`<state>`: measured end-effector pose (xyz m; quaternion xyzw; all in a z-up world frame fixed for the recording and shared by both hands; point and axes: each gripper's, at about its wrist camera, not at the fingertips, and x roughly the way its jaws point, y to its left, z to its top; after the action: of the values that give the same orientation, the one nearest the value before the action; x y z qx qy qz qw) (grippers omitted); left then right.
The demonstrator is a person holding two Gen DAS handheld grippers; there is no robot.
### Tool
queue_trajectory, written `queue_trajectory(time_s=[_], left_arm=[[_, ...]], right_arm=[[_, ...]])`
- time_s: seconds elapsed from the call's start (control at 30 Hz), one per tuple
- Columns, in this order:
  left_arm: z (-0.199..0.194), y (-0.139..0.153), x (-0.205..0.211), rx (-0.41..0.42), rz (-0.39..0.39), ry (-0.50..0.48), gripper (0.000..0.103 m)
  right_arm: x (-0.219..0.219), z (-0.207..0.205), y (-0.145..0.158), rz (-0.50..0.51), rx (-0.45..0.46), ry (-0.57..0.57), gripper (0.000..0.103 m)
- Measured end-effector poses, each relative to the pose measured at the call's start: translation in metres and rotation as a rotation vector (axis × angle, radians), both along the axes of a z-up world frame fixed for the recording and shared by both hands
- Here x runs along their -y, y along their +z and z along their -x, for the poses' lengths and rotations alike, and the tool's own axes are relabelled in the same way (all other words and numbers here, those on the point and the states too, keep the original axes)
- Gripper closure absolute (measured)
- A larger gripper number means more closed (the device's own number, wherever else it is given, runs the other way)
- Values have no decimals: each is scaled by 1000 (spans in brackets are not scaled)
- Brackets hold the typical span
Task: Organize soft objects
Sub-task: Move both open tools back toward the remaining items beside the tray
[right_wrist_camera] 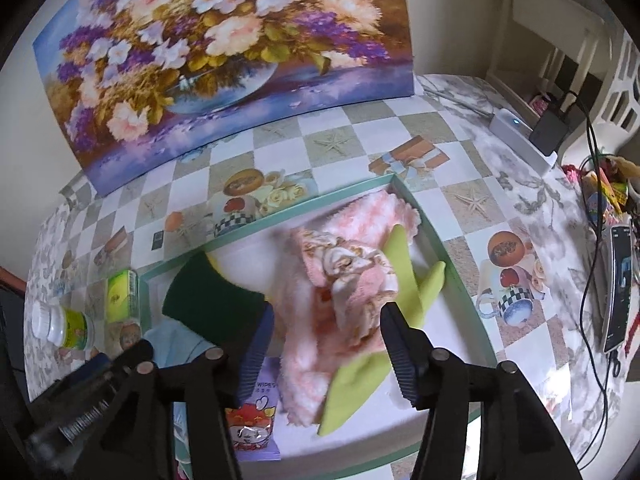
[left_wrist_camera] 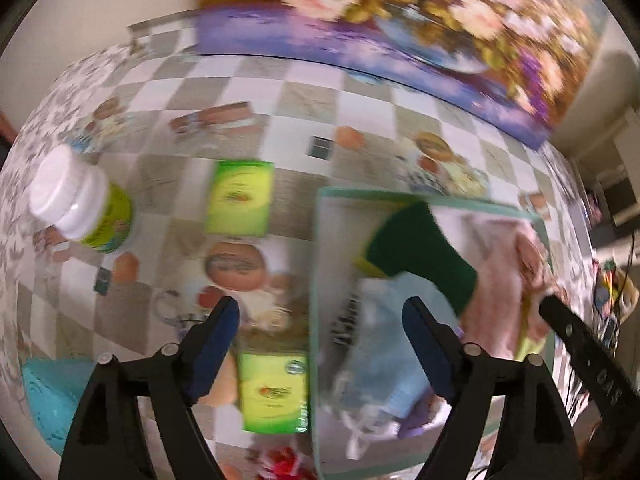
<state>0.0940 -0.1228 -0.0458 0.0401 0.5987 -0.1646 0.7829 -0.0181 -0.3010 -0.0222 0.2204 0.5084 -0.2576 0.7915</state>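
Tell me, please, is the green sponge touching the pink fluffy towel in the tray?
Touching. In the right wrist view the green sponge overlaps the pink fluffy towel with no gap visible between them in the tray.

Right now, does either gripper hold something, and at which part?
Nothing is held. The left gripper and the right gripper are both open above the tray; their fingers press on nothing.
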Motion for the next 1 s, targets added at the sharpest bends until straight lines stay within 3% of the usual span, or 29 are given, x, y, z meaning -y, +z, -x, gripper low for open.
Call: queue_trajectory(time_s=[0.2,0.47,0.53,0.63,0.73,1.0], left_arm=[[-18,8,-36,30,-19,99,17],[-32,10,-73,35,-28,164,17],[-34,11,-81,38,-31,179,17],[-37,11,-90,40,-33,192,16],[-38,9,-95,35,-38,194,10],[-35,0,-85,1,-50,138,10]], right_arm=[[-31,-13,5,37,7,87,28],[-75,-30,9,47,26,207,21],[-83,-33,8,34,30,227,16],[-94,-37,5,24,30,249,0],[-101,-40,0,29,16,267,0],[-103,-44,-9,15,-18,273,0]])
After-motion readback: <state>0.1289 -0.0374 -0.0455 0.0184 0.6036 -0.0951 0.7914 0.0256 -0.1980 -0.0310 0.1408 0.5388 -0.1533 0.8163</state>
